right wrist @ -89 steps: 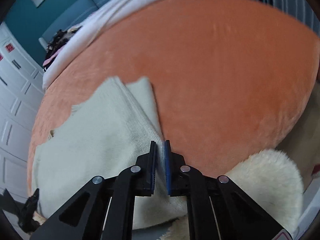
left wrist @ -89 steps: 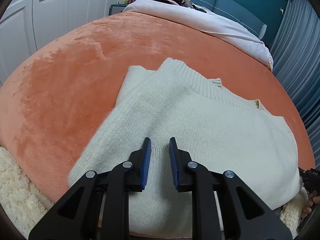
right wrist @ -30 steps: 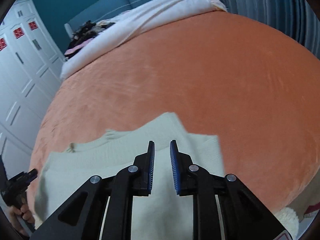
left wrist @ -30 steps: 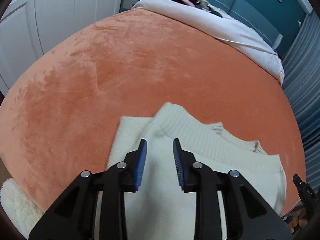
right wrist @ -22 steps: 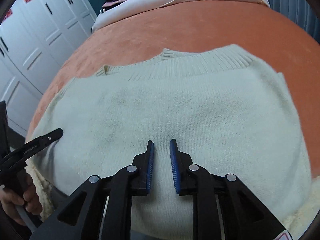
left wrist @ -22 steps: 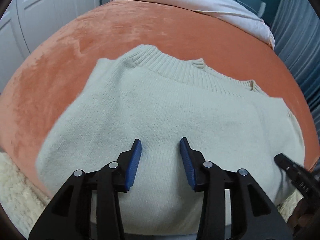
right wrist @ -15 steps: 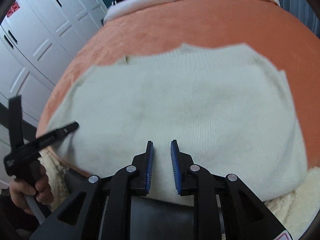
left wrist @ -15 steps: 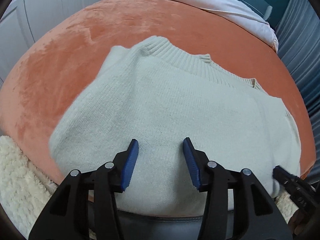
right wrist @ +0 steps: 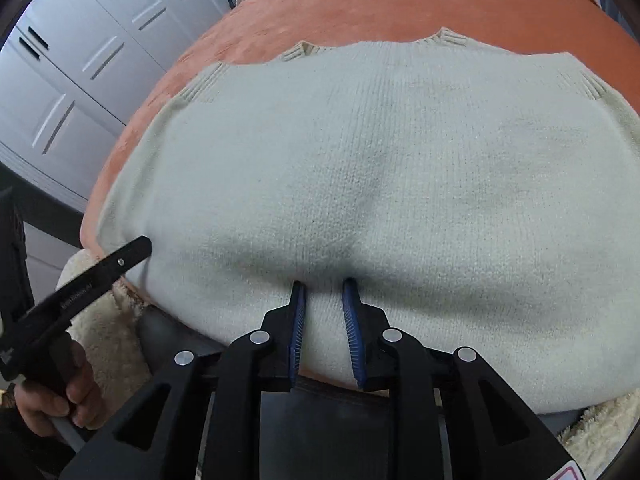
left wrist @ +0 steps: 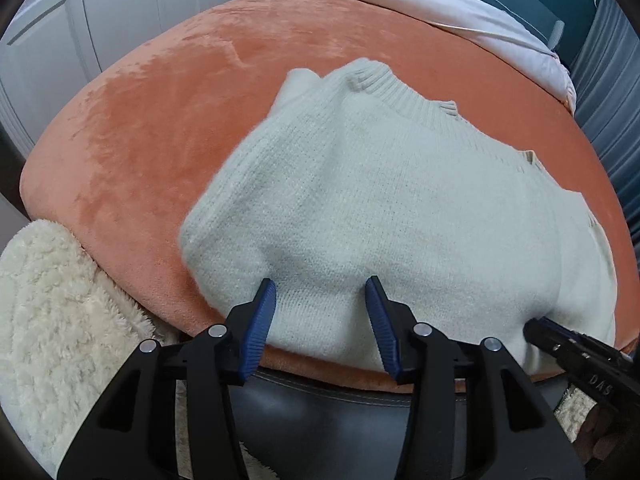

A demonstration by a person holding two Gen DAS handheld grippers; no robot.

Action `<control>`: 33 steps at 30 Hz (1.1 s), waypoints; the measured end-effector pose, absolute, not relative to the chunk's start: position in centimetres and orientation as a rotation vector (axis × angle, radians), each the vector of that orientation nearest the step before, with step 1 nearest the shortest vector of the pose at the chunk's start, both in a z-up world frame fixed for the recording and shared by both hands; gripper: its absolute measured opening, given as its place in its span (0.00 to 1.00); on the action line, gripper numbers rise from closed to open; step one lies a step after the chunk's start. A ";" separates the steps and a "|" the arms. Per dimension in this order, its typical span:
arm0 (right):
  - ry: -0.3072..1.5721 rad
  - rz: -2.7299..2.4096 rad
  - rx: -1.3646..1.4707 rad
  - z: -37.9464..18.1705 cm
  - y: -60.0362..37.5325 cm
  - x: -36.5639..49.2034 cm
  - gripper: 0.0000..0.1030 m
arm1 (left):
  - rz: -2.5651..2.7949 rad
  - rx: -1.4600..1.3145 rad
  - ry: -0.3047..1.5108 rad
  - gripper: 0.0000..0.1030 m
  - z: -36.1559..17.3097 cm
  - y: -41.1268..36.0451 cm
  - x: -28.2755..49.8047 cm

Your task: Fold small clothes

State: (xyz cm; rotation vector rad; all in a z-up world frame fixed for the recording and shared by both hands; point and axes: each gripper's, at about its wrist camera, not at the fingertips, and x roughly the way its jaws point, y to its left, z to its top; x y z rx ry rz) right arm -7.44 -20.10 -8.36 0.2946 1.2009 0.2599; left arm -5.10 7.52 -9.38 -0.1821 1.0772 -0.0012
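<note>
Cream sweater (left wrist: 400,208) is lying folded on the orange bed (left wrist: 160,100), w/ left tool (left wrist: 320,324) gaping wide & right tool (right wrist: 324,320) gaping narrow, jaws just widening, over its near edge, gripping nothing.

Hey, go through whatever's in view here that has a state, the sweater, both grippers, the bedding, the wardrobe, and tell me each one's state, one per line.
Cream sweater: folded, lying flat on the orange blanket, near edge at the bed's edge.
Left gripper: jaws apart over the sweater's near edge, just opened wider, gripping nothing.
Right gripper: jaws narrowly apart over the near edge, just opened slightly, not clamped.
Orange blanket: spread over the bed.
Wardrobe doors: closed.
</note>
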 end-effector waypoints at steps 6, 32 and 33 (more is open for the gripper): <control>1.197 0.288 0.216 -7.7 -18.3 -6.6 0.23 | 0.007 -0.162 1.083 0.47 -10.0 7.2 -5.0; 1.187 0.282 0.227 -8.8 -16.4 0.0 0.19 | 0.108 -0.683 1.110 0.54 -11.3 13.6 -2.1; 1.181 0.286 0.236 -9.0 -16.3 0.0 0.19 | 0.105 -0.700 1.104 0.43 -11.0 13.8 -2.2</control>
